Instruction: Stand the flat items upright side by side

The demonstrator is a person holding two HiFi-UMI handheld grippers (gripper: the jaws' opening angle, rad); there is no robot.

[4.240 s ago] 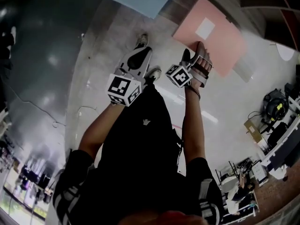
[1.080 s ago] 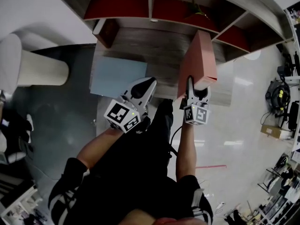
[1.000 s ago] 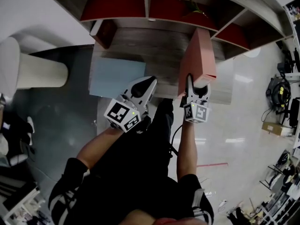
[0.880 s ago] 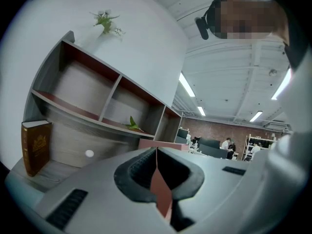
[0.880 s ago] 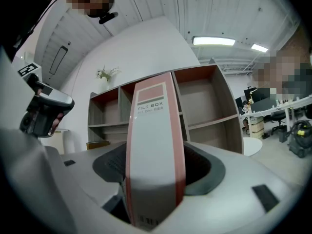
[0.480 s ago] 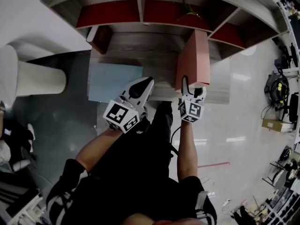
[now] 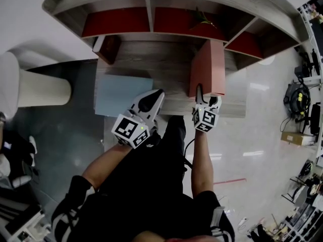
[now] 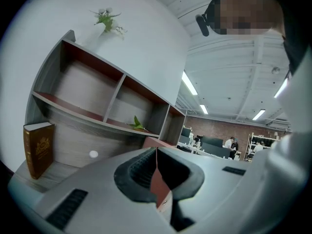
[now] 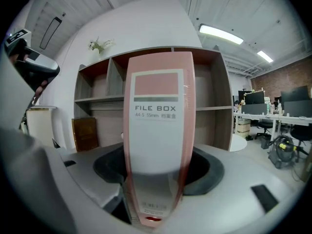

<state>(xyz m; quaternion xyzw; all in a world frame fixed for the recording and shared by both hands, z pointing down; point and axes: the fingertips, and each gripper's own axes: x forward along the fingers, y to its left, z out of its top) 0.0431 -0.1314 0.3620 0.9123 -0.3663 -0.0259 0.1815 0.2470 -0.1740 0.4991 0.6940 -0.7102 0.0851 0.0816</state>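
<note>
1. Head view: the pink file box (image 7: 207,67) is held upright over the wooden ledge (image 7: 151,59) of the shelf unit. It is gripped at its near end by the right gripper (image 7: 207,98). The left gripper (image 7: 154,96) is seen at the edge of a blue flat item (image 7: 118,95), which lies flat on the ledge. A brown book (image 7: 106,47) stands at the far left.
2. Left gripper view: the jaws are pressed together and nothing is held. Only a sliver of the pink box is glimpsed beyond them.
3. Right gripper view: the jaws are spread wide and clamped on the box's spine. Whether its base is seated cannot be told. If it is let go before then, the tall, narrow box could topple. It could also be knocked over when the blue item is raised beside it.
</note>
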